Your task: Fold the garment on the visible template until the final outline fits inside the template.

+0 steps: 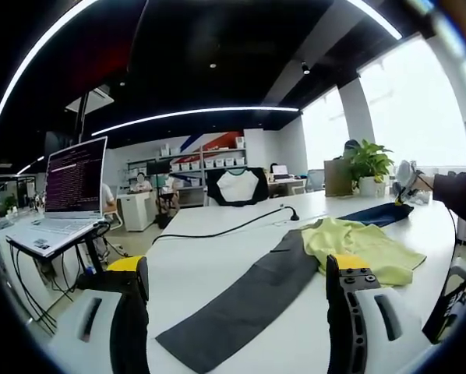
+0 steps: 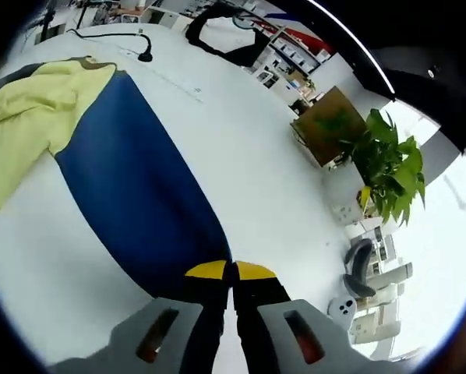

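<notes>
A yellow garment (image 1: pixel 361 243) lies crumpled on the white table (image 1: pixel 217 265), over the place where a long grey cloth strip (image 1: pixel 241 300) meets a blue cloth strip (image 1: pixel 377 213). My left gripper (image 1: pixel 237 315) stands open above the near end of the grey strip, holding nothing. In the right gripper view the blue strip (image 2: pixel 135 179) runs from the yellow garment (image 2: pixel 30 117) down to my right gripper (image 2: pixel 233 273), whose yellow-tipped jaws are shut on its end. From the left gripper view, the right gripper (image 1: pixel 407 185) is at the far right, held by a dark sleeve.
A laptop (image 1: pixel 65 195) sits on a stand at the left table edge. A black cable (image 1: pixel 233 227) crosses the far table. A potted plant (image 2: pixel 389 167) and a brown box (image 2: pixel 326 125) stand at the far end, with a white controller (image 2: pixel 342 309) beside them.
</notes>
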Available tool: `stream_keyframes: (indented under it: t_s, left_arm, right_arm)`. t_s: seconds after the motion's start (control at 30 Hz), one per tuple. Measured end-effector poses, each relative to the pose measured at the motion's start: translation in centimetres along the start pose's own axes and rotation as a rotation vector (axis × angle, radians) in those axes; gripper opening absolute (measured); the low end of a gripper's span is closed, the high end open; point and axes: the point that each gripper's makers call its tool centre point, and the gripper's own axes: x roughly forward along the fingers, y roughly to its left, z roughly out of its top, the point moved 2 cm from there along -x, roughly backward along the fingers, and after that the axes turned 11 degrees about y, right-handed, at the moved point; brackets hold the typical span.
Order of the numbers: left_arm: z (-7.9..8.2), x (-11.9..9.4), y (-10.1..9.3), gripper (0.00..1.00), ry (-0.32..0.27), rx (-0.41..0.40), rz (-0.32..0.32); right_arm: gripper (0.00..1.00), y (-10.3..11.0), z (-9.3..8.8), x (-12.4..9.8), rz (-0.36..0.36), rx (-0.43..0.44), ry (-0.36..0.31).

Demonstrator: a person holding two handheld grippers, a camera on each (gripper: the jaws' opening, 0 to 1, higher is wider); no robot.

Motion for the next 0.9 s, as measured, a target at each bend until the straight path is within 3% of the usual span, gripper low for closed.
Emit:
stream_keyframes:
  t_s: [0.13, 0.3, 0.57, 0.73, 0.9]
  left_arm:
    - [-0.2, 0.1, -0.1, 1.00, 0.006, -0.001, -0.001]
    - [-0.1, 0.1, 0.0, 1.00, 0.004, 0.000, 0.001]
    - [-0.1, 0.2, 0.1, 1.00, 0.006, 0.000, 0.003]
    - [-0.4, 0.6, -0.1, 1.00, 0.017, 0.002, -0.004]
    - [-0.5, 0.6, -0.4, 1.00, 0.024, 0.006, -0.008]
  right_arm:
    - [0.00, -0.4, -0.2, 1.0, 0.017, 0.029, 0.028]
    - [0.00, -0.8, -0.5, 2.1, -0.015, -0.035, 0.083]
    - [0.03, -1.8, -1.2, 3.4, -0.021, -0.036, 0.125]
    - [0.03, -2.1, -1.9, 4.1, 0.016, 0.030, 0.122]
    - [0.08, -3.1, -2.2, 4.5, -0.003, 0.052, 0.117]
